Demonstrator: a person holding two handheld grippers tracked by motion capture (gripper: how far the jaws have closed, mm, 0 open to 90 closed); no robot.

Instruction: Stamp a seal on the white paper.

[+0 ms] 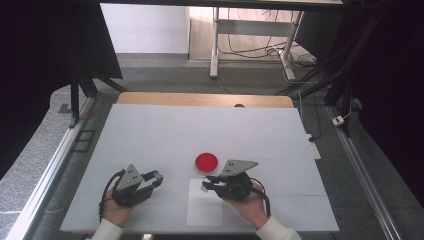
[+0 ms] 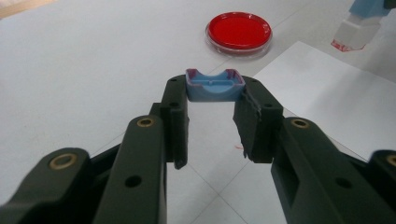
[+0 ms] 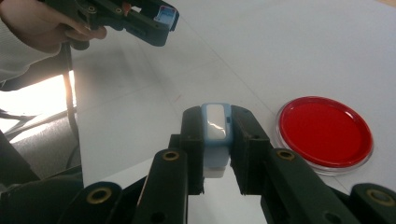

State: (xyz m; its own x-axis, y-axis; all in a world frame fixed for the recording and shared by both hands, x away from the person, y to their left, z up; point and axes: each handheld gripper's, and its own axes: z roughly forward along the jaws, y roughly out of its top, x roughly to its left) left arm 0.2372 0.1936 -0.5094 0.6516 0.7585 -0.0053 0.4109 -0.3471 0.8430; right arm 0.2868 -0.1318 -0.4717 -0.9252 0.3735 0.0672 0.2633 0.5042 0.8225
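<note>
High view: white table (image 1: 150, 130) with a red petri dish (image 1: 206, 162) near its front centre and a white paper sheet (image 1: 205, 207) just in front of the dish. The held items are too small here to make out.

Left gripper (image 2: 215, 100): jaws closed on a small blue cap (image 2: 215, 86), pinched by its two ends at the fingertips, hollow side facing the camera; reddish smears along its rim. The dish lies beyond the jaws, well apart from them.

Right gripper (image 3: 215, 135): jaws clamped on a blue and white stamp-like piece (image 3: 215, 126), held upright between the pads; its lower white end is partly hidden by the jaws. The dish sits on the table just to the right of the fingertips, not touching.

Writing: none legible on cap, piece or dish.

Cut off: both forearms at the bottom edge of the high view.
</note>
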